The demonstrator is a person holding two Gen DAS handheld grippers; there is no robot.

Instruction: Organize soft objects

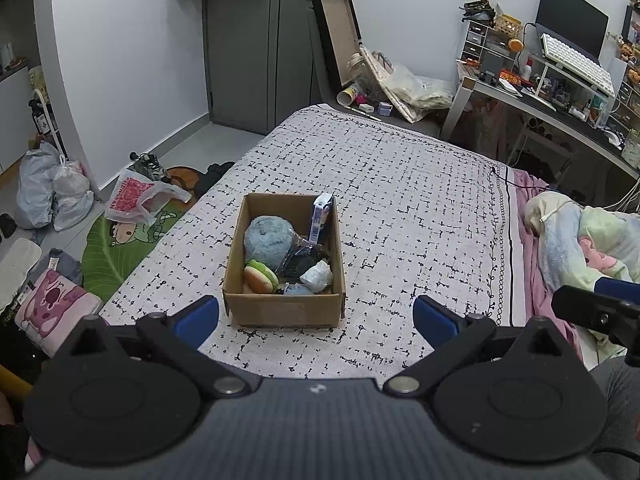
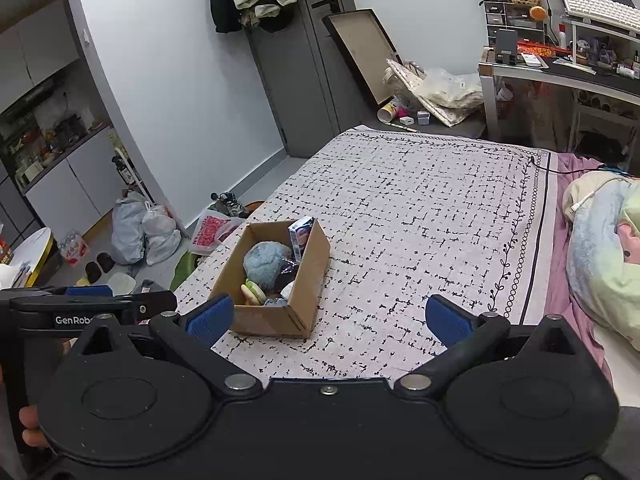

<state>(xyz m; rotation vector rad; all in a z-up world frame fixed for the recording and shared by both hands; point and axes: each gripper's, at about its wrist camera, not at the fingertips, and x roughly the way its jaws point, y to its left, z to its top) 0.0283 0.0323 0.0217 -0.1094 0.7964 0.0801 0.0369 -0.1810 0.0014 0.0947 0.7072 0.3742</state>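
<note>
Both grippers hang with jaws spread, empty — the cardboard box (image 1: 284,260) lies dead ahead of the left gripper (image 1: 316,316), left of the right gripper (image 2: 330,316).

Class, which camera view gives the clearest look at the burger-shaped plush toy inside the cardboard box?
The left wrist view: it looks straight down into the box, showing the burger plush whole. In the right wrist view the burger plush is smaller and partly hidden by the box wall.
</note>
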